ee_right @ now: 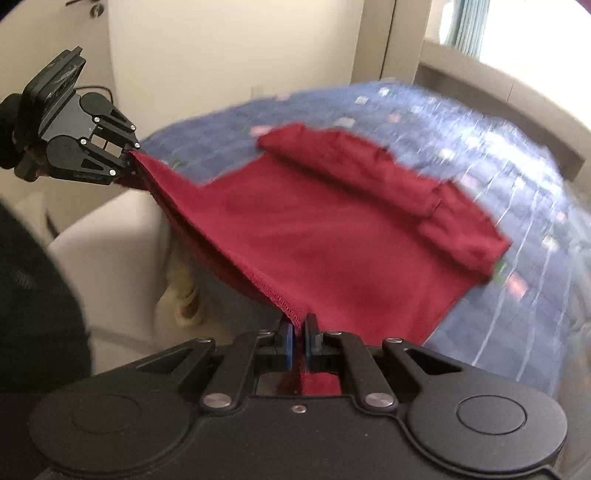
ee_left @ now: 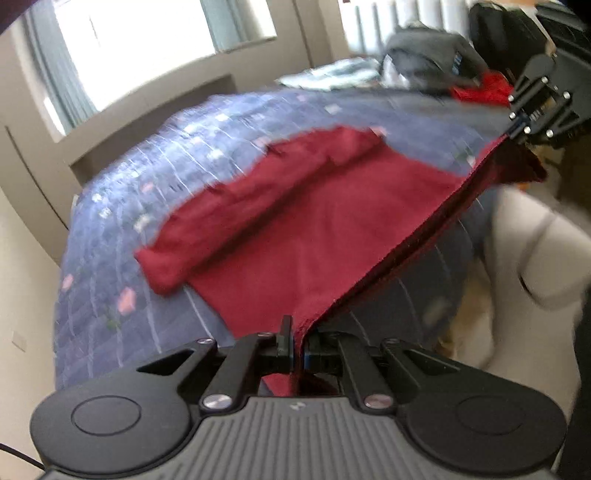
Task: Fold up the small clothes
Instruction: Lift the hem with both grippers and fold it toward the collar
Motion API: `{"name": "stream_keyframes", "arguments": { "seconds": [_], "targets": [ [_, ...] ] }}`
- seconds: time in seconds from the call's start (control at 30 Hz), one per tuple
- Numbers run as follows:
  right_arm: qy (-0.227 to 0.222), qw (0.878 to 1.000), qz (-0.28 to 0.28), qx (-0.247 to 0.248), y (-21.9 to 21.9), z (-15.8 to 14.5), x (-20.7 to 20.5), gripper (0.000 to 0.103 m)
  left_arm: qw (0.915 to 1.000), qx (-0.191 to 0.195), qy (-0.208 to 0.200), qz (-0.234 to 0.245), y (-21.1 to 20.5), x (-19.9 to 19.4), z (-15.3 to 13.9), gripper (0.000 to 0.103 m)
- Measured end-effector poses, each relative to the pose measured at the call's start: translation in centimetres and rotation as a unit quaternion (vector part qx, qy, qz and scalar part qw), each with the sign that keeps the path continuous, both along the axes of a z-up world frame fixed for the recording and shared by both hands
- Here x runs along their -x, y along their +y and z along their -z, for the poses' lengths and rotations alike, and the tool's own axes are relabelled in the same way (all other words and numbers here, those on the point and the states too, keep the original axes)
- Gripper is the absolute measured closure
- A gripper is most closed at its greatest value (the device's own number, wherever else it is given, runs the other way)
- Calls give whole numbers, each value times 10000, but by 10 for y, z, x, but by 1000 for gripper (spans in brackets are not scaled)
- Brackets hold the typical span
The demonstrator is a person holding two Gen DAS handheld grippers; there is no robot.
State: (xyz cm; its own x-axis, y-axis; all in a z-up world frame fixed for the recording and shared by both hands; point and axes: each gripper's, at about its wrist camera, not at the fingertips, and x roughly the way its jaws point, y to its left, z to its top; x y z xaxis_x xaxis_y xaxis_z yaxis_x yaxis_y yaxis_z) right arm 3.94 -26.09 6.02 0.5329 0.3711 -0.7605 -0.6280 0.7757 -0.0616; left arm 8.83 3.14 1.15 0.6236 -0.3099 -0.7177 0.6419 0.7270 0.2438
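Observation:
A dark red garment (ee_left: 303, 221) (ee_right: 332, 229) lies on a blue quilted bed cover (ee_left: 155, 192) (ee_right: 498, 155), with a sleeve folded across its far side. Its near hem is lifted off the bed and stretched taut between both grippers. My left gripper (ee_left: 297, 343) is shut on one corner of the hem; it shows again at the upper left of the right wrist view (ee_right: 135, 157). My right gripper (ee_right: 299, 332) is shut on the other corner and appears at the upper right of the left wrist view (ee_left: 515, 129). Both views are blurred.
A cream upholstered seat (ee_left: 532, 243) (ee_right: 107, 243) stands against the near bed edge. Dark bags and folded clothes (ee_left: 424, 62) pile at the bed's far end. A bright window (ee_left: 147, 33) lies beyond the bed, and a pale wall with a door (ee_right: 221, 48) behind.

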Motion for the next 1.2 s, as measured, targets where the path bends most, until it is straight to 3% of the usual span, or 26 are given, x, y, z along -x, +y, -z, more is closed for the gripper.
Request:
{"name": "stream_keyframes", "arguments": {
  "seconds": [0.27,0.47,0.77,0.93,1.1,1.2],
  "targets": [
    [-983,9926,46,716,2,-67,-110,96,9984,134,-420,-346,-22,-106,-68,98],
    [-1120,9891,165,940,-3,-71,-203,95,9981,42,-212,-573,-40,-209,-65,98],
    [-643,9939,318,839,-6,-5,-335,95,9914,-94,741,-1076,-41,-345,17,98],
    [-259,9966,415,661,-12,44,-386,95,9867,79,1167,-1130,-38,-392,54,97],
    [-94,9974,511,495,-21,82,-413,93,9834,274,1424,-1093,-37,-419,80,96],
    [-90,9970,647,408,-29,97,-419,77,9816,364,1518,-1100,-34,-426,90,86]
  ]
}}
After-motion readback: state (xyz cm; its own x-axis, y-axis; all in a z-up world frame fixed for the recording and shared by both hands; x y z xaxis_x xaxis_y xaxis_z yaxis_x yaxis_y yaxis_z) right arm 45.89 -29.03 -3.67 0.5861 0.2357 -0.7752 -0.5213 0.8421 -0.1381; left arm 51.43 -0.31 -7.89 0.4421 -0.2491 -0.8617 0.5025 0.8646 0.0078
